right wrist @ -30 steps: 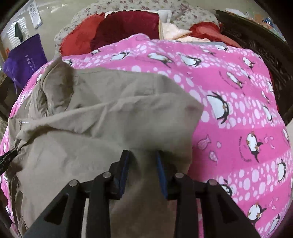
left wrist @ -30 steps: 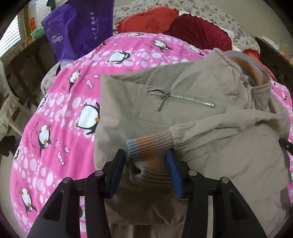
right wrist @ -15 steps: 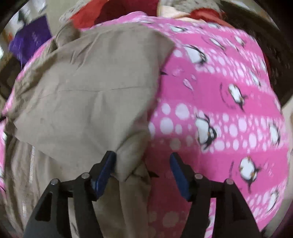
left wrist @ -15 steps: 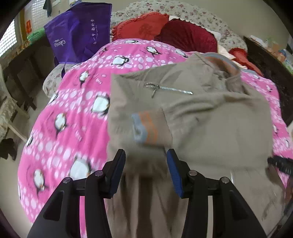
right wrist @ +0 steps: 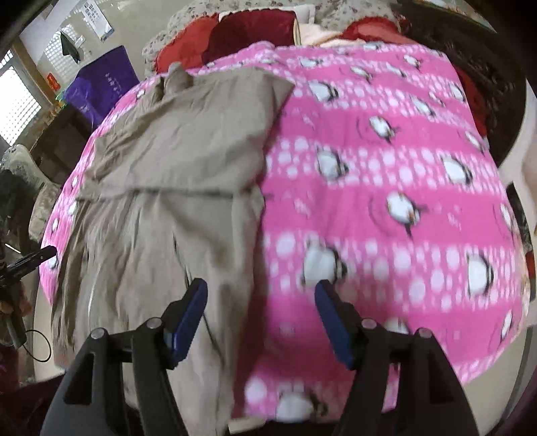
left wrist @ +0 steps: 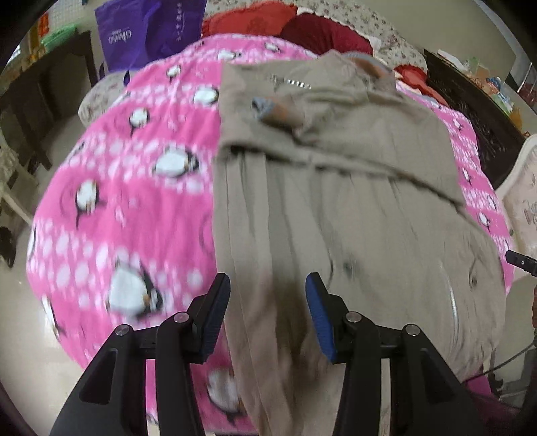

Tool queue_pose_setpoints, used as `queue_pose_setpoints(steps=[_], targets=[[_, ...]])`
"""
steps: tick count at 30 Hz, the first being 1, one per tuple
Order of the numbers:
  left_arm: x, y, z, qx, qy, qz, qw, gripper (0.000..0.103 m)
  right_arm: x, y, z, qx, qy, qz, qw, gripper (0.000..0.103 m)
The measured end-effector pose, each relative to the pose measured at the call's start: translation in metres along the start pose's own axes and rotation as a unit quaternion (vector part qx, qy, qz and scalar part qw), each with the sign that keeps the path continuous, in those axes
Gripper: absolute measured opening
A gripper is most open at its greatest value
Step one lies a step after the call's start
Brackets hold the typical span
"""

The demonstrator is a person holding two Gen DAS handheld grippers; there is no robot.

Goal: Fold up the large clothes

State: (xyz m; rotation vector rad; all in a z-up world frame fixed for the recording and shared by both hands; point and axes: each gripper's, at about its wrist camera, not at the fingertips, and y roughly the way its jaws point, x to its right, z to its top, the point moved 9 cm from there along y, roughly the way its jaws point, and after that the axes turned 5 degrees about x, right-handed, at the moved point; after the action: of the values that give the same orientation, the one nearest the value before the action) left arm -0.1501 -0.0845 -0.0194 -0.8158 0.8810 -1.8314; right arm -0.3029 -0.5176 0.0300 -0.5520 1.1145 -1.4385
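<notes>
A large khaki jacket [left wrist: 335, 187] lies on a pink penguin-print blanket [left wrist: 127, 187], both sleeves folded across its chest. Its striped knit cuff [left wrist: 272, 109] rests near the zip pocket. My left gripper [left wrist: 266, 315] is open and empty above the jacket's lower left hem. In the right wrist view the jacket [right wrist: 181, 167] fills the left half over the blanket [right wrist: 386, 187]. My right gripper [right wrist: 260, 318] is open and empty above the jacket's lower right edge. Both views are motion-blurred.
Red pillows [left wrist: 315, 30] and a purple bag [left wrist: 147, 30] lie at the head of the bed. Dark furniture [left wrist: 470, 110] stands on the right, a dark table [left wrist: 40, 87] on the left. The other gripper's tip [left wrist: 520, 261] shows at the right edge.
Both grippers let go of the sleeves and opened. They pulled back toward the foot of the bed, so the jacket's lower half is now in view.
</notes>
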Motion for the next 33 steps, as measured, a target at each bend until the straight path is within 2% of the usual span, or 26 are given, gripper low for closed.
queue_pose_setpoints(steps=[4, 6, 9, 15, 20, 26, 33], targets=[[0.005, -0.004, -0.032, -0.022, -0.018, -0.025, 0.9993, 0.035, -0.012, -0.007, -0.036, -0.01, -0.008, 0.048, 0.999, 0.07], [0.005, -0.007, -0.045, -0.027, -0.02, -0.023, 0.9991, 0.035, -0.017, -0.003, -0.047, -0.013, -0.005, 0.074, 0.997, 0.073], [0.004, -0.012, -0.06, -0.038, -0.03, -0.026, 0.9985, 0.035, -0.03, 0.005, -0.071, -0.039, -0.007, 0.099, 0.994, 0.073], [0.002, -0.027, -0.089, -0.058, -0.049, -0.041, 0.9963, 0.035, -0.066, 0.001, -0.089, -0.033, -0.014, 0.161, 0.986, 0.073], [0.005, -0.035, -0.111, -0.074, -0.064, -0.072, 0.9926, 0.035, -0.08, -0.002, -0.104, -0.039, -0.049, 0.164, 0.984, 0.073], [0.023, -0.042, -0.124, -0.087, -0.053, -0.098, 0.9899, 0.035, -0.09, 0.001, -0.123, -0.063, -0.068, 0.164, 0.982, 0.077], [0.04, -0.027, -0.133, -0.106, -0.027, -0.094, 0.9896, 0.035, -0.097, 0.008, -0.141, -0.097, -0.073, 0.17, 0.978, 0.076]])
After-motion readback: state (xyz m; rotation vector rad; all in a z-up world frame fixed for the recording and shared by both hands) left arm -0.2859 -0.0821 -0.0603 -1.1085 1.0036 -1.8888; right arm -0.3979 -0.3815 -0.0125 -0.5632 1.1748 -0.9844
